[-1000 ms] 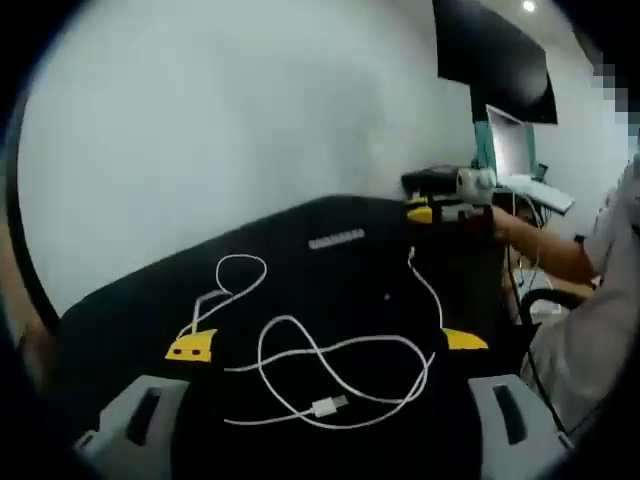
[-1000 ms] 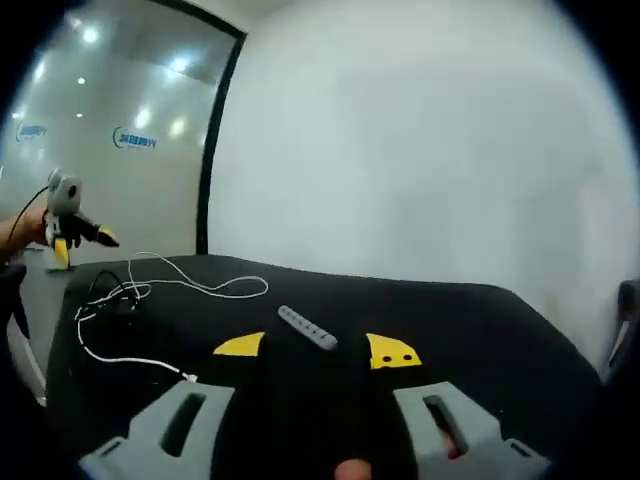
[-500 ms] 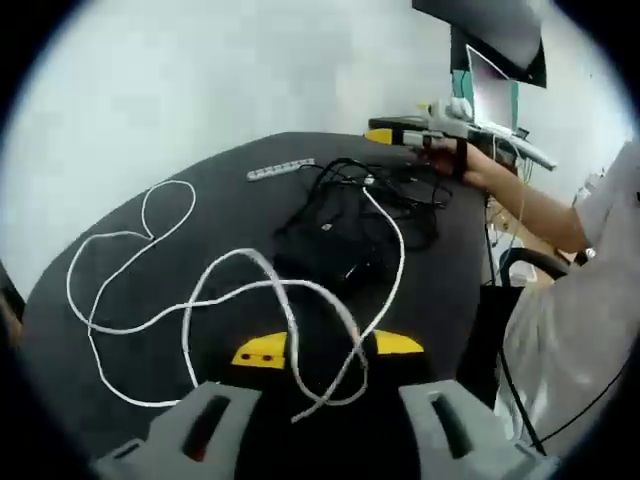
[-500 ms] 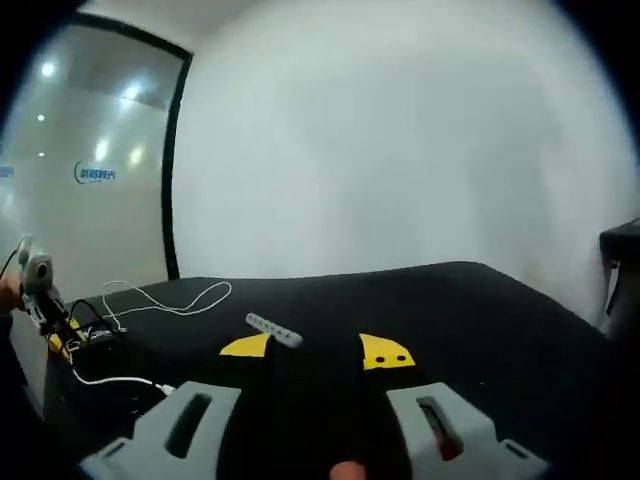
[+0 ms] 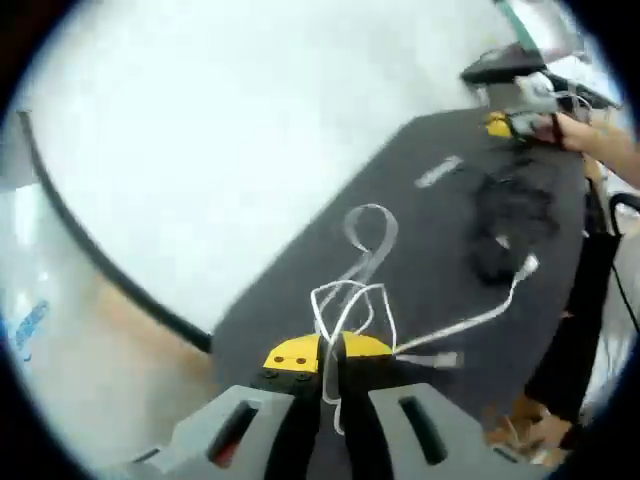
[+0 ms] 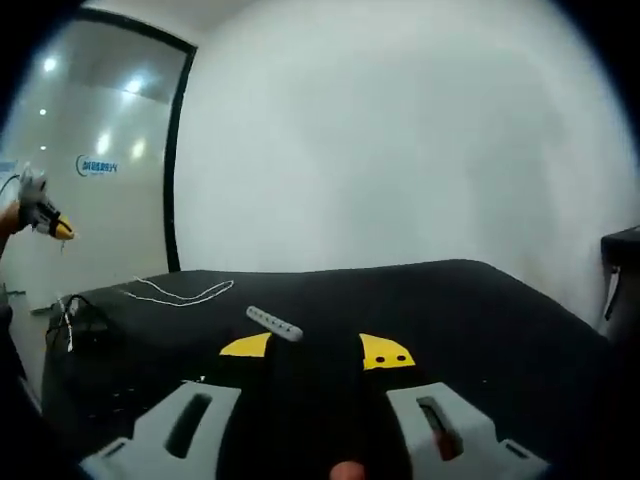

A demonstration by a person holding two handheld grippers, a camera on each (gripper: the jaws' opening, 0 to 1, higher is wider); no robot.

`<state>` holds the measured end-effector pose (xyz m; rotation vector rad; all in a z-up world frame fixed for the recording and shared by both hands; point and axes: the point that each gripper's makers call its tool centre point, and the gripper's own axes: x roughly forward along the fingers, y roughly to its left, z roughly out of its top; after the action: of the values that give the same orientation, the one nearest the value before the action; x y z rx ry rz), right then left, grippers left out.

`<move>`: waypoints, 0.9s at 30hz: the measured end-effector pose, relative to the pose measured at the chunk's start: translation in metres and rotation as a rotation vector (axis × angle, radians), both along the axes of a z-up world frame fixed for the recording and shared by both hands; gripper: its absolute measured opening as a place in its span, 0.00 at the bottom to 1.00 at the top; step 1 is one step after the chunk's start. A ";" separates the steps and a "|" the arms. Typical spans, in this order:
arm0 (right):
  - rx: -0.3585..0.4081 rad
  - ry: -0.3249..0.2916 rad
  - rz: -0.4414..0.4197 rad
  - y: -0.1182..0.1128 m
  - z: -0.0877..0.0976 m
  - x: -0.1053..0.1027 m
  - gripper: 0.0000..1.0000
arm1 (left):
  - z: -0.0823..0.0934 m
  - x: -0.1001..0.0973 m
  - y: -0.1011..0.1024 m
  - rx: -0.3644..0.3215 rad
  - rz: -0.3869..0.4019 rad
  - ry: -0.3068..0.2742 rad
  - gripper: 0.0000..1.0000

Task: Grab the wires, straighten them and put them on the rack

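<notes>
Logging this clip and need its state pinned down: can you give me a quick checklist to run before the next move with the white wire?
1. Left hand-held gripper shut on the white wire: ok.
2. Wire straight: not ok, it hangs in loops.
3. Right hand-held gripper open, holding nothing: ok.
4. Rack on the black table, nothing on it: ok.
5. Black wires sorted: not ok, in a heap.
6. Wire's far plug free: cannot tell.

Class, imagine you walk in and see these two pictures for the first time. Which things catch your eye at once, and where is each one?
In the left gripper view, the left hand-held gripper has its yellow-tipped jaws pinched shut on a white wire that loops above the black table. Farther along the table lies a dark tangle of black cables. In the right gripper view, the right hand-held gripper stands open before a small grey rack.
</notes>
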<state>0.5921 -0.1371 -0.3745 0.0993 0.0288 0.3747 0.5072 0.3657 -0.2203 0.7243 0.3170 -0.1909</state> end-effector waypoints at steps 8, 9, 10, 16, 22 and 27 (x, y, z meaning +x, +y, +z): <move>-0.038 0.018 -0.010 -0.001 -0.006 0.004 0.29 | 0.022 0.054 0.134 -0.051 0.426 -0.163 0.02; -0.042 0.013 -0.018 -0.003 -0.005 0.004 0.29 | 0.012 0.052 0.143 -0.090 0.450 -0.148 0.03; -0.045 0.012 -0.021 -0.003 -0.005 0.004 0.29 | 0.005 0.056 0.146 -0.180 0.442 -0.174 0.05; -0.074 0.023 -0.017 -0.002 -0.008 0.004 0.30 | -0.034 0.072 0.142 -0.708 0.390 -0.257 0.88; -0.025 0.032 -0.046 -0.017 -0.006 0.019 0.29 | -0.005 0.046 0.044 -0.518 0.148 -0.407 0.92; 0.024 0.020 -0.060 -0.019 0.000 0.014 0.29 | 0.047 0.023 -0.045 -0.505 -0.125 -0.576 0.96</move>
<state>0.6061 -0.1563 -0.3750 0.1272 0.0406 0.3146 0.5304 0.3203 -0.1737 0.2731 -0.3218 -0.1628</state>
